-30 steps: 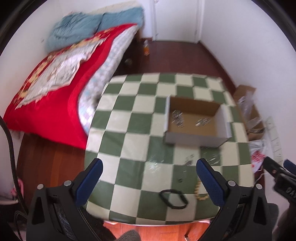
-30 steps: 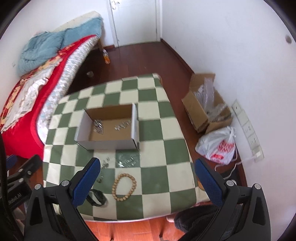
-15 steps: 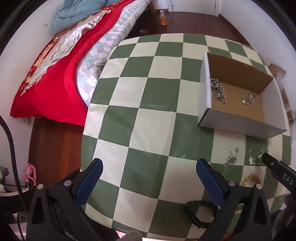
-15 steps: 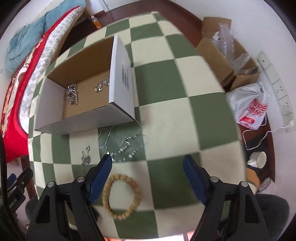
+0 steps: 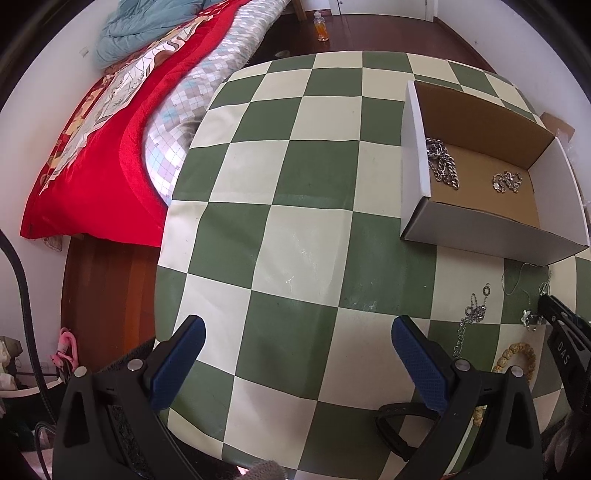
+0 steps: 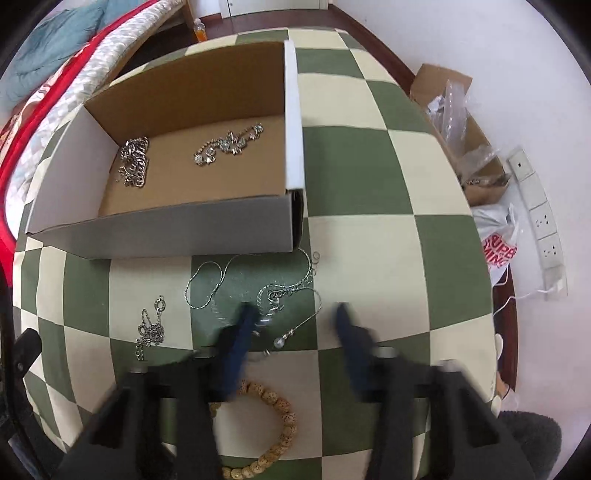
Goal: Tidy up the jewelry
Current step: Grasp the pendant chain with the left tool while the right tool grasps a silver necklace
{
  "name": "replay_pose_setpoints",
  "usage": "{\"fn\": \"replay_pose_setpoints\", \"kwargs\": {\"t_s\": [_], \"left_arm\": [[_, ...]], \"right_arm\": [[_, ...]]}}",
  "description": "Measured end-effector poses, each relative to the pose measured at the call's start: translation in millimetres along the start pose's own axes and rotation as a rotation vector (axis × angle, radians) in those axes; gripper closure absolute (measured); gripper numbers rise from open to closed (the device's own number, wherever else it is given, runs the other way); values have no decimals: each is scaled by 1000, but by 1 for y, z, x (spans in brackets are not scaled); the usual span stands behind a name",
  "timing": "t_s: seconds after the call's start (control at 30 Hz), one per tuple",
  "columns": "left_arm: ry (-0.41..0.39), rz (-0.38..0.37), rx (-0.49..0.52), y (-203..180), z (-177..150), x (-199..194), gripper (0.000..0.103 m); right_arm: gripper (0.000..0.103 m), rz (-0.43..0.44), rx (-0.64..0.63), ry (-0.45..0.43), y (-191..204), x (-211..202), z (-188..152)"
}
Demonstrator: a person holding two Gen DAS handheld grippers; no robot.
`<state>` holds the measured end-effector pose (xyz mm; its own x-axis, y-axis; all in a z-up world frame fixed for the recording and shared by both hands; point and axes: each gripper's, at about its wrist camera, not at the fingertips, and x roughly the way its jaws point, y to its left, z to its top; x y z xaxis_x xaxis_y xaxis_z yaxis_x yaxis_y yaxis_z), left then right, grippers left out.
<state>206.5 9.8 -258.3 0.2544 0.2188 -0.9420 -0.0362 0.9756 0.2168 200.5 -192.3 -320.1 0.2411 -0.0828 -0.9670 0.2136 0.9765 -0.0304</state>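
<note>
An open cardboard box [image 6: 207, 229] [image 5: 480, 240] on the checkered table holds two silver chains [image 6: 229, 142] [image 5: 443, 162]. In front of it lie a thin silver necklace with a pearl [image 6: 280, 291], a short silver chain [image 6: 149, 330] [image 5: 471, 317], a wooden bead bracelet [image 6: 273, 435] [image 5: 517, 356] and a black band [image 5: 399, 424]. My right gripper [image 6: 293, 317] is open, low over the thin necklace, fingers either side of it. My left gripper [image 5: 297, 332] is open and empty above bare cloth, left of the jewelry.
A bed with a red blanket [image 5: 110, 129] lies left of the table. A cardboard box with plastic [image 6: 458, 122], a white bag [image 6: 496, 243] and a power strip [image 6: 539, 218] lie on the floor at the right. An orange bottle [image 5: 322, 31] stands on the floor beyond.
Both grippers have come down and forward toward the table. The right gripper's fingers have narrowed and now straddle the thin necklace. The left gripper stays wide open.
</note>
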Motion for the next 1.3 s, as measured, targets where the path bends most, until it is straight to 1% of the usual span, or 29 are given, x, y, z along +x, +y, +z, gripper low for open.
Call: {"fn": "replay_pose_setpoints", "kwargs": {"t_s": [0.03,0.1,0.2,0.27,0.43,0.47,0.53,0.57,0.7,0.77,0.8,0.9,0.97,1.0,1.03,1.07,1.1,1.13,1.17,1.27,1.3], "left_arm": [[0,-6,1,-1,0,-1,0],[-4,-24,4,-4,0,-4,1],[-9,-60,32,-15,1,-8,1],[-7,-94,66,-28,2,-10,1],[9,-161,200,-75,2,-9,1],[13,-165,222,-83,1,-8,1],[28,-171,268,-100,-1,-2,7],[39,-172,284,-107,-1,1,9],[66,-172,312,-121,-3,13,12],[80,-177,318,-125,-4,17,21],[92,-183,316,-126,-5,21,27],[82,-198,296,-124,-4,22,28],[79,-223,288,-122,-4,22,36],[77,-242,286,-122,-3,20,46],[75,-250,287,-122,-4,19,58],[72,-258,289,-123,-4,17,66],[71,-264,297,-126,-4,15,81],[71,-260,304,-128,-5,14,94],[69,-253,311,-130,-5,13,96],[44,-216,322,-133,-7,11,98],[40,-217,314,-132,-8,10,100]], "right_arm": [[98,-4,-6,0,-1,0,0],[98,5,-15,-7,-1,2,-2],[98,17,4,4,-15,3,-4],[98,24,37,7,-32,0,-9],[98,18,133,0,-89,-9,-17],[98,18,150,2,-98,-9,-16],[98,22,188,13,-117,-7,-15],[98,23,199,18,-124,-6,-14],[98,32,222,26,-141,-2,-15],[98,37,226,27,-141,-2,-15],[98,42,230,28,-142,0,-15],[98,52,233,33,-141,0,-16],[98,57,236,36,-137,-3,-17],[98,57,235,33,-136,-3,-17],[98,58,235,34,-134,-4,-18],[98,60,235,34,-133,-4,-18],[98,61,235,35,-133,-4,-17],[98,61,234,35,-132,-4,-17],[98,63,235,36,-132,-4,-17],[98,68,235,38,-129,-5,-16],[98,69,235,40,-128,-5,-16]]}}
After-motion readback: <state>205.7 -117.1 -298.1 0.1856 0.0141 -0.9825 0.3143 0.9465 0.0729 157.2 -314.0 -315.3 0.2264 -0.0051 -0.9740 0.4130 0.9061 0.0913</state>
